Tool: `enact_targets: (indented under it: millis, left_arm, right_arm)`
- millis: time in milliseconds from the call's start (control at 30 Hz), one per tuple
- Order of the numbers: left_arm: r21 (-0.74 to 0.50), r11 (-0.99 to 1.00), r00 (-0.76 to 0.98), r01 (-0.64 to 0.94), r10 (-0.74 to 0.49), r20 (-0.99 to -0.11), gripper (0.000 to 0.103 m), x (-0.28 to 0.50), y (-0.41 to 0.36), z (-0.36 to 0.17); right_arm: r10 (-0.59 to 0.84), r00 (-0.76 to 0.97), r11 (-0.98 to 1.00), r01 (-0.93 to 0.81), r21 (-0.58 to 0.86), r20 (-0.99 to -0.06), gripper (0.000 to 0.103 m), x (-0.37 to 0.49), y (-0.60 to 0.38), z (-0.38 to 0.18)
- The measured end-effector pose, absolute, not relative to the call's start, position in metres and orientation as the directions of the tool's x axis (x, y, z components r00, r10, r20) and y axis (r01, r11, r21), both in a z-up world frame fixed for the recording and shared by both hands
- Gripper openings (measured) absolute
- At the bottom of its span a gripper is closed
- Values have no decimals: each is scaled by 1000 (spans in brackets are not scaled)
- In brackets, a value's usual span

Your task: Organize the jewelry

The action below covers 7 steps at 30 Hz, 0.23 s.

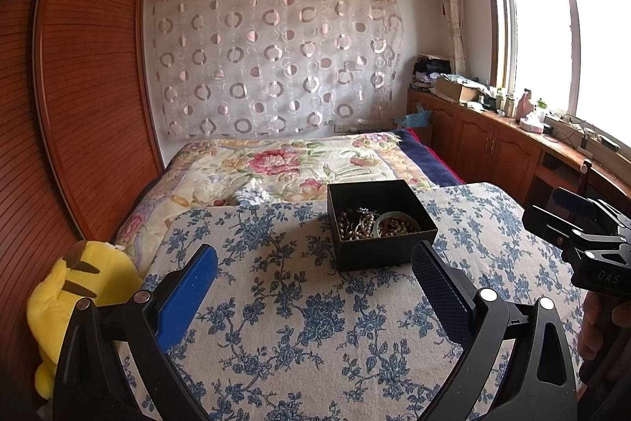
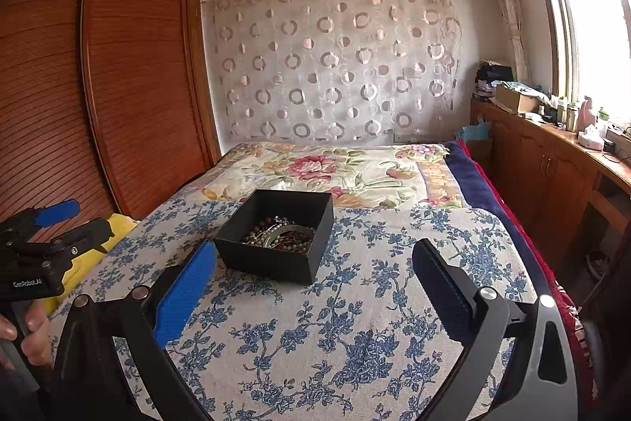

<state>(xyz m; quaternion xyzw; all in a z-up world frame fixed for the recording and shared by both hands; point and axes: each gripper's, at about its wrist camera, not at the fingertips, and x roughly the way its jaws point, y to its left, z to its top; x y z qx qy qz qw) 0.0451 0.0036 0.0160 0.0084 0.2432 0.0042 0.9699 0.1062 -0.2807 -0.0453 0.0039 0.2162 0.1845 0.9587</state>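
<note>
A black open box [image 1: 378, 255] stands on a blue-flowered cloth [image 1: 299, 322]; it also shows in the right wrist view [image 2: 272, 263]. Inside lie bead strings and bracelets [image 1: 374, 225], also visible in the right wrist view [image 2: 280, 235]. My left gripper [image 1: 315, 271] is open and empty, just short of the box and slightly to its left. My right gripper [image 2: 313, 271] is open and empty, near the box's front right corner. The right gripper shows at the right edge of the left wrist view [image 1: 579, 235]; the left gripper shows at the left edge of the right wrist view [image 2: 47, 239].
The flowered cloth [image 2: 355, 322] covers the near end of a bed with a floral quilt [image 1: 284, 164]. A yellow plush toy [image 1: 75, 302] lies at the left. A wooden wardrobe [image 1: 86, 85] stands left; a cluttered wooden cabinet [image 1: 493, 141] runs under the window at right.
</note>
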Motion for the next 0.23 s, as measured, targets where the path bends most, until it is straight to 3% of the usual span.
enact_targets:
  millis: [233]
  left_arm:
    - [20, 1000, 881, -4, 13, -473, 95, 45, 4, 17]
  right_arm:
    - [356, 838, 932, -352, 87, -413, 100, 106, -281, -46]
